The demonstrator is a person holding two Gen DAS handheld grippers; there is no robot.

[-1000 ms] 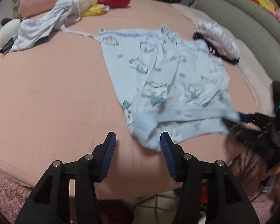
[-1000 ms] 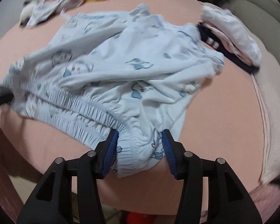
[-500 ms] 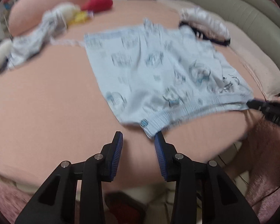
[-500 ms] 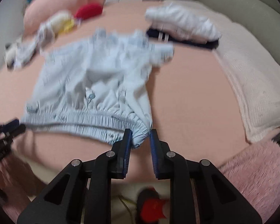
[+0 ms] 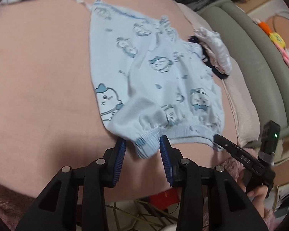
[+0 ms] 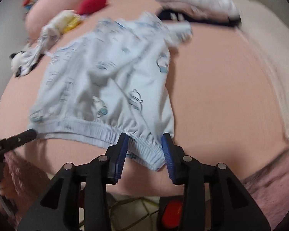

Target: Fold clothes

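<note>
- The blue shorts (image 5: 156,80) now lie spread flat on the pink bed (image 5: 38,80), no longer in a bunched heap.
- The right gripper (image 6: 144,150) is opening, its pads wider around the waistband corner.
- The left gripper (image 5: 142,150) now has the other waistband corner between its pads.

We see the printed shorts (image 5: 156,80) lying flat on the bed (image 5: 38,77), waistband at the near edge; folded clothes (image 5: 215,46) lie beyond to the right, soft toys (image 6: 67,22) behind to the left.
</note>
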